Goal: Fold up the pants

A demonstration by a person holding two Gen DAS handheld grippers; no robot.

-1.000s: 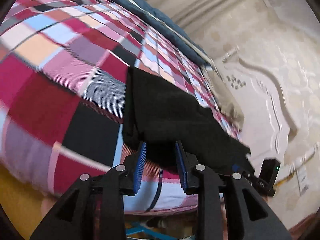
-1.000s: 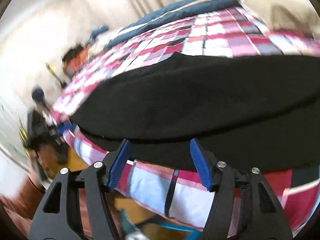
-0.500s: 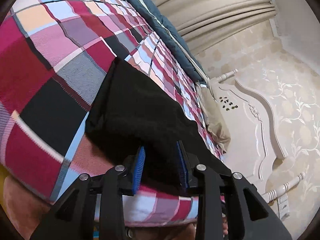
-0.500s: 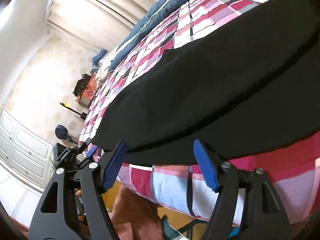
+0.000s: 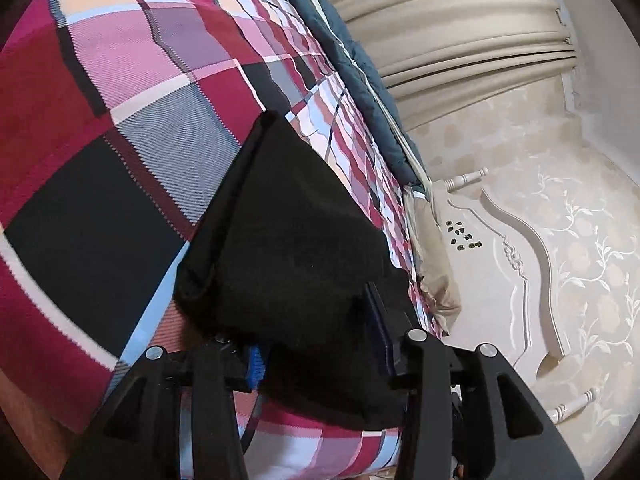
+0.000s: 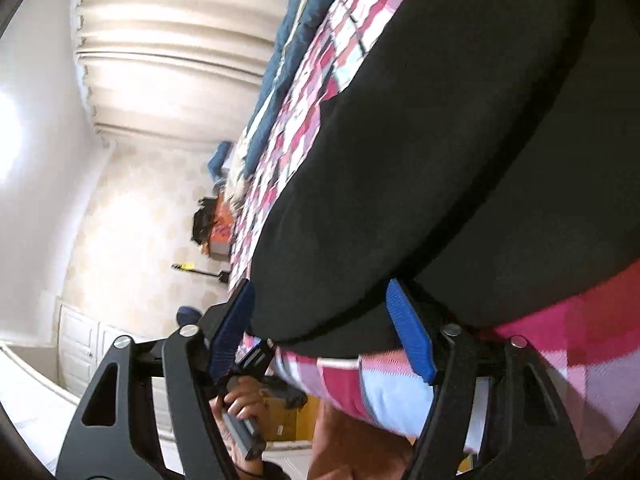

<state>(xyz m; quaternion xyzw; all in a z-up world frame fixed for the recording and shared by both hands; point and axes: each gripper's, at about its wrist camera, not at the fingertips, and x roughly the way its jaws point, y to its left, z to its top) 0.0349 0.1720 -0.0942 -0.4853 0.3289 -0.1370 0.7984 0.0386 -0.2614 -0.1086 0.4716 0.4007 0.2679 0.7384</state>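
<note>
Black pants (image 5: 292,236) lie along the near edge of a bed with a red, pink and black plaid cover (image 5: 120,128). In the left wrist view my left gripper (image 5: 316,340) is open, its blue-padded jaws either side of the pants' near end, with black cloth lying between them. In the right wrist view the pants (image 6: 460,152) fill the upper right. My right gripper (image 6: 320,328) is open, straddling the pants' lower edge at the bed's side. Neither jaw pair presses the cloth.
A dark blue quilt (image 5: 352,64) runs along the far side of the bed. A white carved headboard (image 5: 516,264) and a pillow (image 5: 432,264) stand at the right. Curtains (image 6: 168,48) hang behind. The hand holding the left gripper (image 6: 240,404) shows below the bed edge.
Both grippers have rolled and pushed in toward the bed edge. The pants' edge now sits between the open jaws of each, where before the jaws stood just short of it.
</note>
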